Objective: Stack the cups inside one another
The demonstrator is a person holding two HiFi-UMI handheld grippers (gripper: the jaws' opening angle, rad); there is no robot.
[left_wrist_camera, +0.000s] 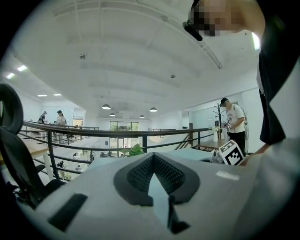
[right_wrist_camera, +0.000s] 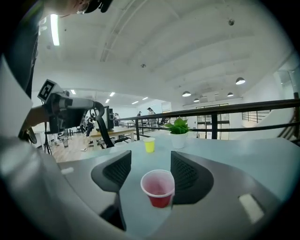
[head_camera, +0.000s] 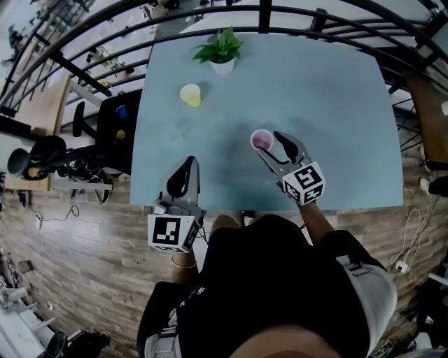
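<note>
Right tool (right_wrist_camera: 151, 158) gapes (left tool (left_wrist_camera: 153, 156) closed, empty) around the upright red cup (right_wrist_camera: 158, 190).

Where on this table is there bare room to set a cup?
Bare: the pale blue table right of the small potted green plant and red plastic cup. Crowded: the left, with the yellow plastic cup and left tongs.

A pale blue worktop (head_camera: 336, 105) was ringed by a curved black railing (head_camera: 264, 17), and a wood-plank floor (head_camera: 84, 259) was seen below. A potted plant (head_camera: 222, 50) was set at the far edge. The white ceiling (right_wrist_camera: 140, 37) was lit by round lamps (right_wrist_camera: 240, 81).
</note>
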